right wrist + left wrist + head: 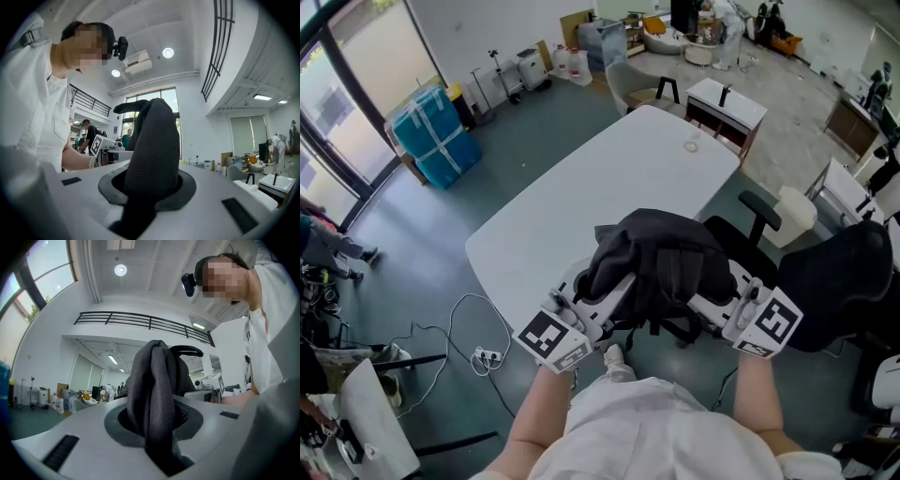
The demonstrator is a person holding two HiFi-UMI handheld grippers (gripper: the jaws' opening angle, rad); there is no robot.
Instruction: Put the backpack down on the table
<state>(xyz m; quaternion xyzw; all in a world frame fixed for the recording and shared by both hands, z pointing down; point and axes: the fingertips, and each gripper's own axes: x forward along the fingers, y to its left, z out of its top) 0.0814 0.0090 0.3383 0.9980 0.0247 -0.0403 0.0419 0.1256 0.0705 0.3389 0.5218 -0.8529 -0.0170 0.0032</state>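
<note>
Two grippers carry one black backpack (661, 258) between them, and it hangs bunched at the near right end of the white table (609, 187). Its bulk overlaps the table's edge in the head view and its straps dangle in front of the grey floor; whether its underside touches the tabletop cannot be told. The left gripper (598, 292) is clenched on a fold of the bag's dark mesh fabric (152, 390), which rises out of the slot between its jaws in the left gripper view. The right gripper (714, 302) grasps another thick fold (152, 150) the same way on the bag's other side. Each gripper's marker cube shows near the person's forearms, the left one (551, 339) and the right one (769, 323). Just right of the bag stands a black office chair (839, 281). A small white ring (691, 145) lies at the table's far end, well apart from the bag. On the floor to the left lie a white power strip (487, 356) and its cable, and farther off sits a blue wrapped bundle (436, 136).
</note>
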